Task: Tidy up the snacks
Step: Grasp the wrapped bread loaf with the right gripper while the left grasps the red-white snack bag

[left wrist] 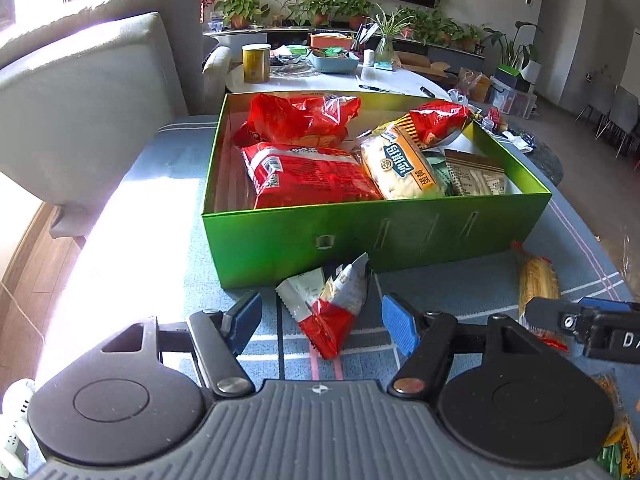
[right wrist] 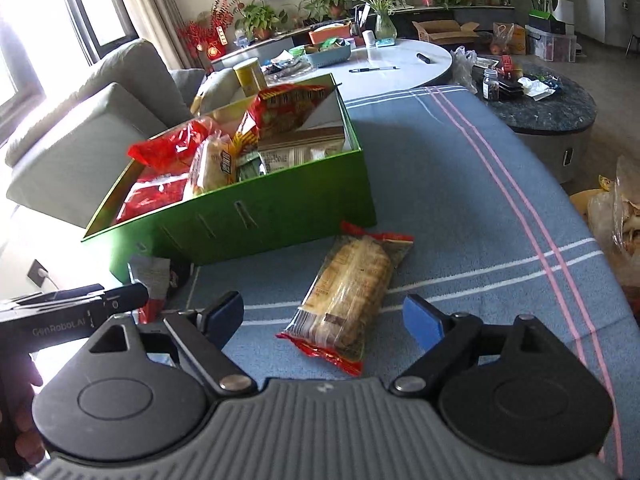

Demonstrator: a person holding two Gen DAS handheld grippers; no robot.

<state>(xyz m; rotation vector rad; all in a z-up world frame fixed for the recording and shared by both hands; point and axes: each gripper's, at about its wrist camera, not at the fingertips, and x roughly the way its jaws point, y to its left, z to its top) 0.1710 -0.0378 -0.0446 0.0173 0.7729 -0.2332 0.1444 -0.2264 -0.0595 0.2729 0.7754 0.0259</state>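
— How many snacks are outside the green box [left wrist: 360, 236]?

— Two. A red-and-white packet [left wrist: 328, 312] lies just in front of the box's near wall, between the left gripper's [left wrist: 320, 322] spread, empty jaws. A long cracker pack [right wrist: 348, 300] lies near the box's front right corner, its long axis running toward that corner.

— And the right gripper [right wrist: 324, 318]?

— Jaws apart, either side of the pack, not touching.

— Inside the box?

— At least five bags.
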